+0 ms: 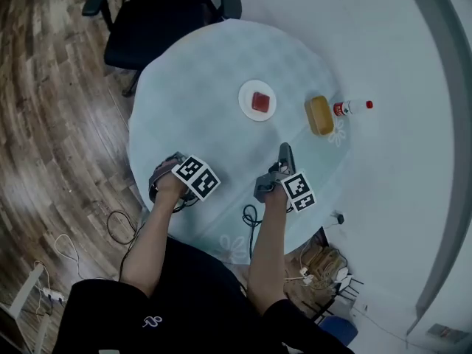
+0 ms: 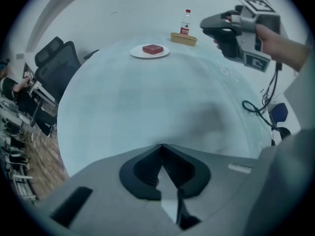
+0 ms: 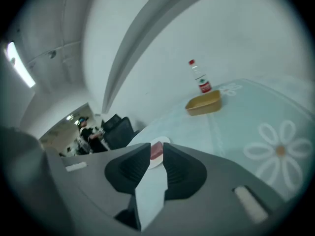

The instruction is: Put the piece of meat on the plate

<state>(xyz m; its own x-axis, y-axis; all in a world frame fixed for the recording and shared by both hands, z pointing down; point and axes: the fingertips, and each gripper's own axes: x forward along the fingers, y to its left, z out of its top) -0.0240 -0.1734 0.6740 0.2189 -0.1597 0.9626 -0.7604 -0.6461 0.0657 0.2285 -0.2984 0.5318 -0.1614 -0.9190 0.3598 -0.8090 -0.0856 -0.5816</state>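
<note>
The red piece of meat [image 1: 260, 101] lies on a small white plate [image 1: 246, 109] at the far middle of the round pale table [image 1: 192, 102]. It also shows in the left gripper view, meat [image 2: 153, 48] on plate [image 2: 140, 53]. My left gripper [image 1: 158, 184] hangs by the table's near left edge, pointing steeply down; its jaws [image 2: 161, 146] meet at the tips with nothing in them. My right gripper [image 1: 285, 150] is raised over the near right of the table, aimed at the plate. Its jaws [image 3: 156, 147] stand slightly apart and empty, with the distant meat [image 3: 156, 152] seen through the gap.
A yellow tray [image 1: 319, 115] and a red-capped bottle [image 1: 351, 108] lying flat sit at the table's right edge. A dark office chair [image 1: 158, 21] stands behind the table. Cables [image 1: 252, 217] trail over the near edge and floor.
</note>
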